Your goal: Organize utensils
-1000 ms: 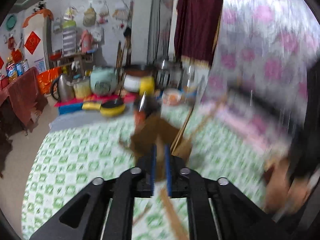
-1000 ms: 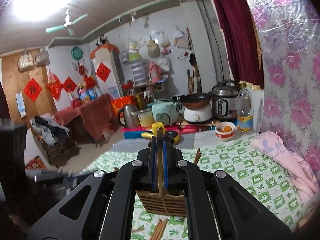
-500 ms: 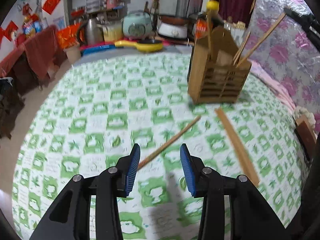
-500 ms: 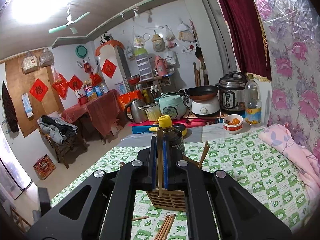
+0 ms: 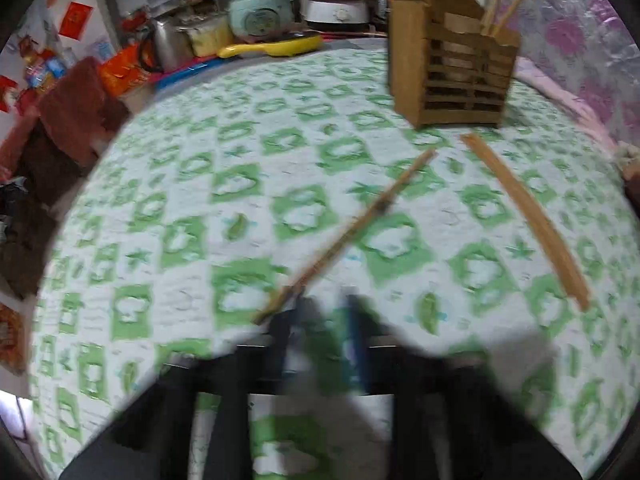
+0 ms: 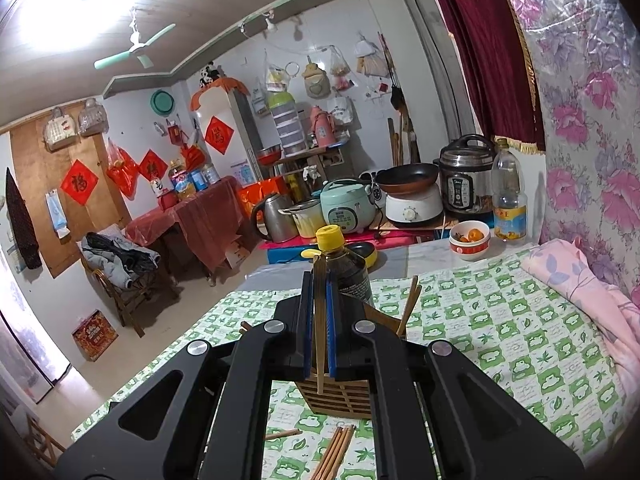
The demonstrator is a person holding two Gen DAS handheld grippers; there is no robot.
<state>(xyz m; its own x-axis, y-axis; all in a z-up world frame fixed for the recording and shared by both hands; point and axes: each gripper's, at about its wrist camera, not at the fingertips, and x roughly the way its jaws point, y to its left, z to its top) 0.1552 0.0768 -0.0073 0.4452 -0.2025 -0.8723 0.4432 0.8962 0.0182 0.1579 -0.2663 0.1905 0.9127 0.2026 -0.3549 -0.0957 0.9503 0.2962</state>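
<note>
A wooden slatted utensil holder (image 5: 450,64) stands on the green-checked tablecloth (image 5: 200,184) with chopsticks standing in it. A single chopstick (image 5: 348,232) lies diagonally on the cloth; its near end is at my left gripper (image 5: 324,320), which is blurred with its fingers a small gap apart. A bundle of chopsticks (image 5: 524,216) lies to the right. My right gripper (image 6: 319,320) is shut on one chopstick (image 6: 320,328), held upright above the holder (image 6: 340,394). More chopsticks (image 6: 334,452) lie below the holder.
A dark sauce bottle with a yellow cap (image 6: 340,264) stands behind the holder. A pink pillow (image 6: 580,280) lies at the right edge. Rice cookers, a kettle and a pan (image 6: 404,176) crowd the bench behind the table. A bowl (image 6: 469,240) sits there too.
My left gripper has dropped toward the cloth and come up to the single chopstick's near end, its fingers closer together. My right gripper holds its chopstick over the holder, slightly lower.
</note>
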